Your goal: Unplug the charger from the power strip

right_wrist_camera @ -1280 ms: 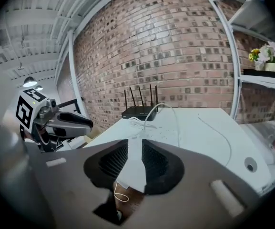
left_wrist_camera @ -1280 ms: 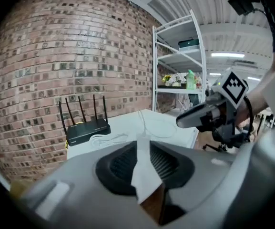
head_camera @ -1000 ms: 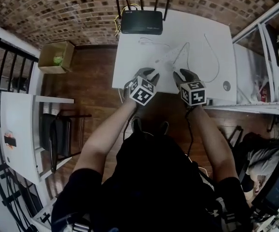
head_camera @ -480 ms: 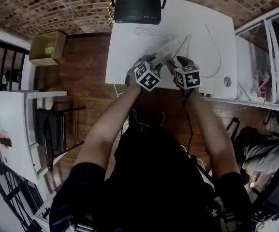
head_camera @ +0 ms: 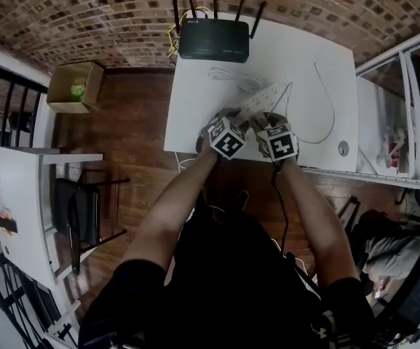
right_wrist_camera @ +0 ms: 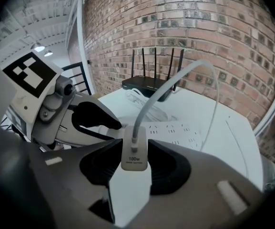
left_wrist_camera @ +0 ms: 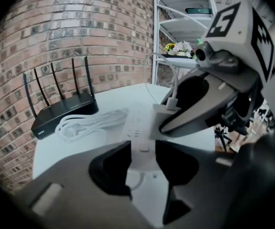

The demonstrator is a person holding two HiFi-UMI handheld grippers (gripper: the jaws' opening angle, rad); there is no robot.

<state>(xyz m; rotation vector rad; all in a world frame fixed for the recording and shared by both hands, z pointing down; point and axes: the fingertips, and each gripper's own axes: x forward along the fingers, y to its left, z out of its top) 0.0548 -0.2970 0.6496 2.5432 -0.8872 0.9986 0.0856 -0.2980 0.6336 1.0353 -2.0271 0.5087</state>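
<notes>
A white power strip (head_camera: 266, 95) lies slantwise on the white table (head_camera: 319, 57). Its near end (left_wrist_camera: 139, 133) sits between the jaws of my left gripper (left_wrist_camera: 143, 149), which are opening; the pads flank its sides closely. A white charger (right_wrist_camera: 134, 157) marked 100w stands plugged into the strip, with a white cable (right_wrist_camera: 175, 78) arching up from its top. My right gripper (right_wrist_camera: 135, 147) is closing on the charger, and its pads meet the charger's sides. In the head view both grippers (head_camera: 233, 115) (head_camera: 262, 119) stand side by side at the strip's near end and hide the charger.
A black router (head_camera: 213, 41) with several antennas stands at the table's far edge. A coiled white cord (head_camera: 231, 78) lies between it and the strip. A metal shelf unit (head_camera: 413, 107) is to the right, a cardboard box (head_camera: 75, 86) on the floor to the left.
Both grippers came forward and down from the table's near edge and drew together. The left now straddles the strip's end, and the right now encloses the charger.
</notes>
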